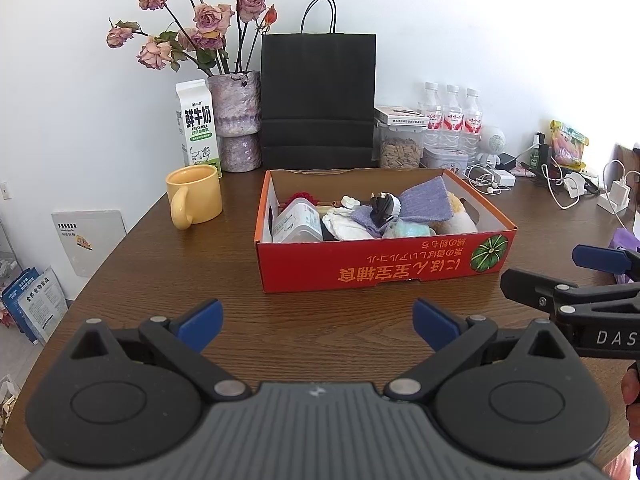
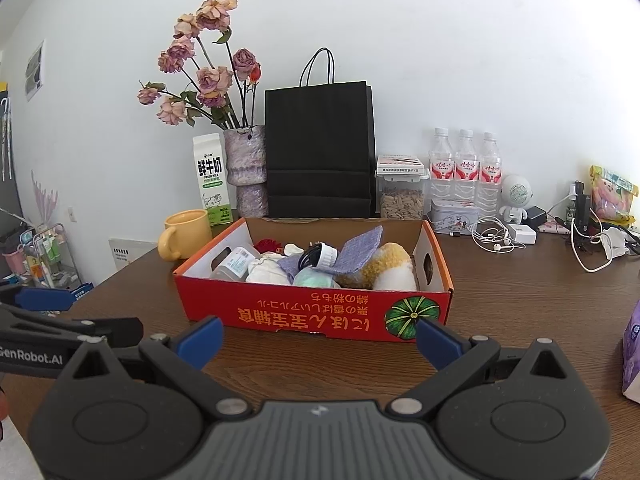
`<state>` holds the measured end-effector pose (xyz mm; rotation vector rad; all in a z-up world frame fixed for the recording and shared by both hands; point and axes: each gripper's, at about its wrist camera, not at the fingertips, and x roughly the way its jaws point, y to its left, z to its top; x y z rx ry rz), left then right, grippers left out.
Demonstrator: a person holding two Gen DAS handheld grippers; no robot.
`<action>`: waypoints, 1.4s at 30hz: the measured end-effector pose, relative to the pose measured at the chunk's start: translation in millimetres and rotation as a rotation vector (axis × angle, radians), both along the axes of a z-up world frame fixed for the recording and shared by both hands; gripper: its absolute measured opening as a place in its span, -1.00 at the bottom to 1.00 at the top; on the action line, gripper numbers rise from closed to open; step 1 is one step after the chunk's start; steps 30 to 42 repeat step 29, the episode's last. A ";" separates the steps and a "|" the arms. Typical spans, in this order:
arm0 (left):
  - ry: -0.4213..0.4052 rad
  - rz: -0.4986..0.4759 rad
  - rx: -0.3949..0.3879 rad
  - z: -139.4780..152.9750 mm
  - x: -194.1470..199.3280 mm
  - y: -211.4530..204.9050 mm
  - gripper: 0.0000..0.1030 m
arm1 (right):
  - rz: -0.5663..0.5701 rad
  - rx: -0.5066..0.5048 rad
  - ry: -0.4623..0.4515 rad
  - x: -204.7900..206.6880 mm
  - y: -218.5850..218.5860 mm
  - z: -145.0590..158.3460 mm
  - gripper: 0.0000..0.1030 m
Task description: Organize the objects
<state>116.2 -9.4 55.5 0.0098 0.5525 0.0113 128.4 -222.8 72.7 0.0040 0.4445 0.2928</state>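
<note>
Your left tongs (image 1: 318, 326) are spread wide w/ nothing held, hovering over the bench (image 1: 168, 280) just short of the red box (image 1: 384, 264). Your right tongs (image 2: 319, 338) are equally wide, empty, close to the box's front wall. Inside the box: purple cloth (image 2: 362, 250), black-and-white plug (image 2: 320, 256), white bottle (image 2: 234, 264), yellow-white plush (image 2: 390, 270). Behind it, near the wall: yellow mug (image 1: 196, 198), milk carton (image 1: 198, 124), black bag (image 1: 318, 96), three water bottles (image 2: 466, 168).
</note>
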 end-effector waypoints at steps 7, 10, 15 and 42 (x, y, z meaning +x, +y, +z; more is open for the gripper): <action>0.003 0.006 0.000 -1.1 0.8 0.8 1.00 | 0.001 -0.001 0.001 0.5 0.6 -0.6 1.00; 0.003 0.006 0.001 -1.3 0.5 0.2 1.00 | 0.000 -0.001 0.001 0.4 0.7 -0.6 1.00; 0.003 0.004 0.002 -1.6 0.0 -0.3 1.00 | 0.001 -0.001 0.001 0.5 0.5 -0.7 1.00; 0.031 0.008 0.003 -6.9 3.0 -1.7 1.00 | 0.001 -0.001 0.003 0.5 0.8 -1.6 1.00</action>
